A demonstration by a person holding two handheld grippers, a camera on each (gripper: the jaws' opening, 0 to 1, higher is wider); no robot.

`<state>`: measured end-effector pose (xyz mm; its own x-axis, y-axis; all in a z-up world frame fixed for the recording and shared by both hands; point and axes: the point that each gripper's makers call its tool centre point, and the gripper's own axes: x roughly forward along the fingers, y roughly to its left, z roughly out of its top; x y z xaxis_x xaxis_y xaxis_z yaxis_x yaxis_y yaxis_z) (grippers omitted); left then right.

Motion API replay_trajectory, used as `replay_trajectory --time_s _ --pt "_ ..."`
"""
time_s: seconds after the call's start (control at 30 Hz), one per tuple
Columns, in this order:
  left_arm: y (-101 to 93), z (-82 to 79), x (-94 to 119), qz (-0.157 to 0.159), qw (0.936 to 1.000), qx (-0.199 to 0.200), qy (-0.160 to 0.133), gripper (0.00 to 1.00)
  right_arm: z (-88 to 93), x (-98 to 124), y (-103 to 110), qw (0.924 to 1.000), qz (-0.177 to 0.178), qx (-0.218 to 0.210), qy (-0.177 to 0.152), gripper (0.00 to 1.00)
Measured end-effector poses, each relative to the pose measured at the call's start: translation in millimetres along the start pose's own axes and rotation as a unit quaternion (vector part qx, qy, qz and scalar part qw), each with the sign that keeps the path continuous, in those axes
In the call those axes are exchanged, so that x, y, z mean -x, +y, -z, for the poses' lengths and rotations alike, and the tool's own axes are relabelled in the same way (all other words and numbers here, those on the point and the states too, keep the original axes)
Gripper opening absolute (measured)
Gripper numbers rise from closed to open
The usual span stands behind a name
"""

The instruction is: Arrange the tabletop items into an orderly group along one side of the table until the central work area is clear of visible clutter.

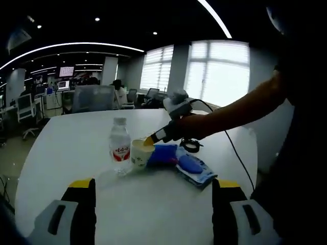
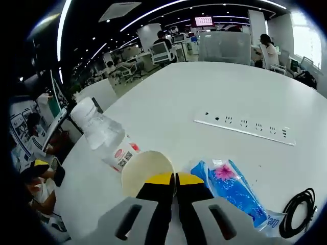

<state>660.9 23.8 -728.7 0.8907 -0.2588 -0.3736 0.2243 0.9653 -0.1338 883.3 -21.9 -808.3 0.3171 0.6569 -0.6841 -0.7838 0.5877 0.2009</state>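
Right hand-held gripper point(image 2: 176, 179) pinches the cup point(image 2: 145, 171) rim.
Left hand-held gripper point(image 1: 153, 191) hangs released; the bottle point(image 1: 120, 145) beside the cup could topple if nudged.

Bottle point(image 1: 119, 146), cup point(image 1: 140, 153), packet point(image 1: 191, 167) block mid-table.

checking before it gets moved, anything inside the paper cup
The paper cup looks empty: bare pale inner wall in the right gripper view. The right gripper, jaws shut on the near rim, covers part of the inside.
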Motion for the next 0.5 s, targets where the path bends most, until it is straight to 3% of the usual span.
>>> replay_trajectory --time_s 0.27,0.5 --pt "1.9 0.0 -0.8 0.002 1.0000 -0.001 0.001 0.93 -4.3 -1.9 -1.7 0.9999 0.006 0.015 -0.005 0.00" --pt "1.0 -0.1 -1.5 0.003 1.0000 0.000 0.001 0.93 -3.5 -3.5 -2.8 1.0000 0.002 0.003 0.002 0.00"
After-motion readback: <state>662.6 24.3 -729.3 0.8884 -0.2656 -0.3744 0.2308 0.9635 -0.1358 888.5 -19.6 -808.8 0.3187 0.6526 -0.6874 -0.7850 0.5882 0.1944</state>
